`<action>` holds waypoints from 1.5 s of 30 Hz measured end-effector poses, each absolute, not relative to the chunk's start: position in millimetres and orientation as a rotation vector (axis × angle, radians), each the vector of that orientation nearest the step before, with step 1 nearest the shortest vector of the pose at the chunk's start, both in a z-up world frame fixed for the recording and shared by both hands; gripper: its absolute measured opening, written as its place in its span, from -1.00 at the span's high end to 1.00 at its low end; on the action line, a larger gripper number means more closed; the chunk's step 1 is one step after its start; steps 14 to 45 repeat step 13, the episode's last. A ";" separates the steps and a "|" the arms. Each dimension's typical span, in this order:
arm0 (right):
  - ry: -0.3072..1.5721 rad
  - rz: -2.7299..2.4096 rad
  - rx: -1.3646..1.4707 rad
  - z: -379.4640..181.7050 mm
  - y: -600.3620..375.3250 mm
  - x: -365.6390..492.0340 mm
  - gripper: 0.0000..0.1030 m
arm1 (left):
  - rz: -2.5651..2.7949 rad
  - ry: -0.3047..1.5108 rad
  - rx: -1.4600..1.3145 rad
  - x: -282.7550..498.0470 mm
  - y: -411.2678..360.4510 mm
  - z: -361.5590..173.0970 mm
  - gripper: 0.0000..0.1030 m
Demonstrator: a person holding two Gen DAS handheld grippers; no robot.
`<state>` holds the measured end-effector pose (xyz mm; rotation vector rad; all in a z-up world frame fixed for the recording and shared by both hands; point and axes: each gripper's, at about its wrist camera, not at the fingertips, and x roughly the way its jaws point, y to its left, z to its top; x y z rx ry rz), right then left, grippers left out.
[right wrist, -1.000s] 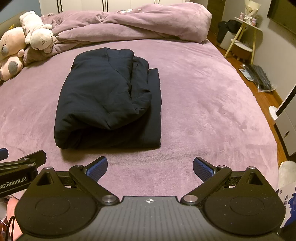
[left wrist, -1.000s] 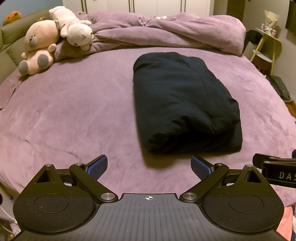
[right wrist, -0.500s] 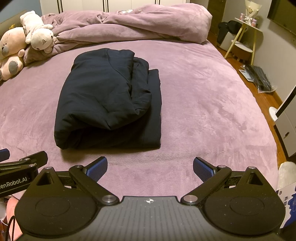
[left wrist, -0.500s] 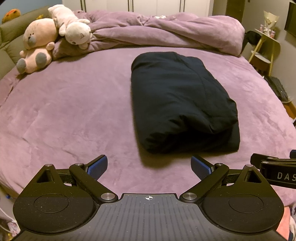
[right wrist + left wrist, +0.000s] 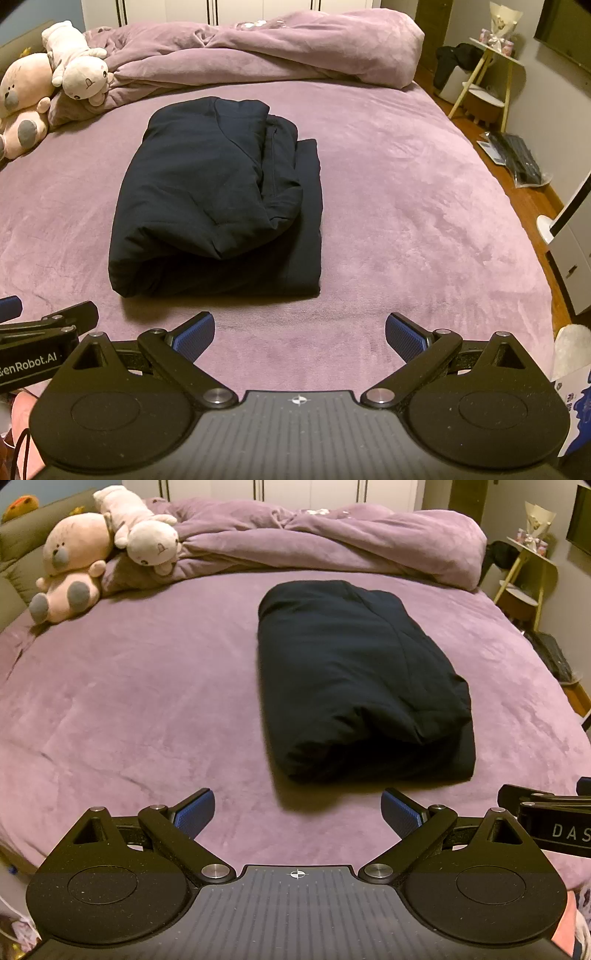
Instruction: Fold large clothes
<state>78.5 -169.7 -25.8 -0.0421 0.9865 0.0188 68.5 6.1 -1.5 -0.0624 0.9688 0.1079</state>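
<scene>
Now looking across a wide bed (image 5: 147, 701) covered in a purple plush sheet, softly creased and taking up most of both views. Lying near its middle, a dark folded garment (image 5: 354, 672), doubled into a thick bundle with the rounded fold facing the cameras and flatter layers sticking out along its right edge in the right wrist view (image 5: 218, 199). Piled along the far side, a rumpled purple duvet (image 5: 332, 542). Leaning at the far left corner against that duvet, a pink teddy bear (image 5: 70, 565) with a white plush animal (image 5: 147, 539) draped partly over it. Standing beyond the bed on the right, a small yellow-legged side table (image 5: 487, 74) on a wooden floor (image 5: 517, 199), with a flat black object lying on the boards nearby. Closing off the far wall, white wardrobe doors (image 5: 306, 494). Hovering at the near edge, short of the garment and touching nothing, the left gripper (image 5: 297, 808) with blue pads spread wide and gripping nothing. Likewise hanging just beside it, the right gripper (image 5: 300, 330), jaws fully parted and bare.
</scene>
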 end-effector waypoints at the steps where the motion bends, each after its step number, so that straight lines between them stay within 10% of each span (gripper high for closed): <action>1: 0.987 0.019 -0.043 -26.0 -169.6 78.4 -0.93 | 0.103 0.973 -0.069 68.7 6.3 -2.2 -0.94; 45: 0.991 0.005 -0.031 -27.4 -173.4 79.3 -0.93 | 0.097 0.952 -0.047 66.4 0.9 -4.2 -0.94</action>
